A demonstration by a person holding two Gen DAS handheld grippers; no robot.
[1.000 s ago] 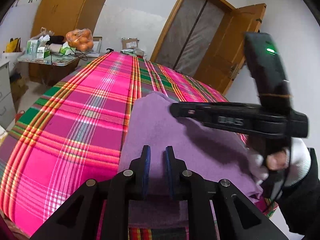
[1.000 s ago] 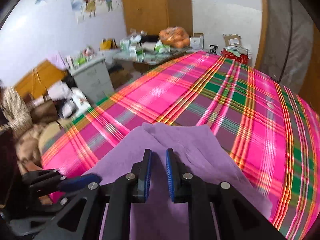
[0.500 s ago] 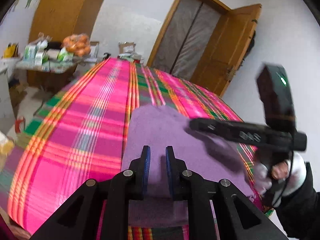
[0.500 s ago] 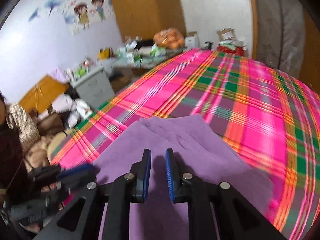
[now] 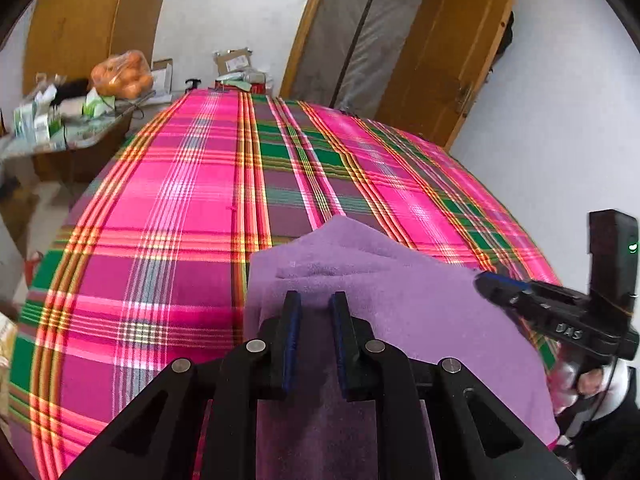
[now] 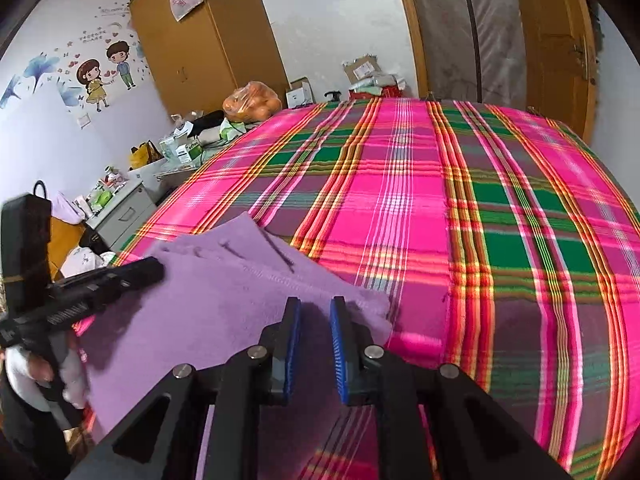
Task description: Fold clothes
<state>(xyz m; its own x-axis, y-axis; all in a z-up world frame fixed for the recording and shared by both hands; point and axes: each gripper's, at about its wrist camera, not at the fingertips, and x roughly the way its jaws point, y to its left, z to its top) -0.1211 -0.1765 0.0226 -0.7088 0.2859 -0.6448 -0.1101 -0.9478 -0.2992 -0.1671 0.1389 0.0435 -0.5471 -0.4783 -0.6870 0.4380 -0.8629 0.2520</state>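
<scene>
A folded purple garment [image 5: 384, 300] lies on the near edge of a pink plaid bedspread [image 5: 192, 208]. It also shows in the right wrist view [image 6: 216, 292]. My left gripper [image 5: 314, 312] hovers over the garment's near left part, jaws a little apart, holding nothing. My right gripper [image 6: 314, 312] hovers over the garment's near right corner, jaws a little apart and empty. The right gripper shows from the side in the left wrist view [image 5: 520, 296]. The left gripper shows in the right wrist view [image 6: 120, 276].
The bedspread [image 6: 480, 220] stretches far ahead. A cluttered side table with a bag of oranges [image 5: 120, 76] stands at the back left. A grey drawer unit [image 6: 124, 212] is beside the bed. A wooden door [image 5: 452, 52] is at the back right.
Both grippers have pulled back toward the near edge of the bed and apart from each other. The right gripper moved from over the garment's middle to its right side. The garment lies still.
</scene>
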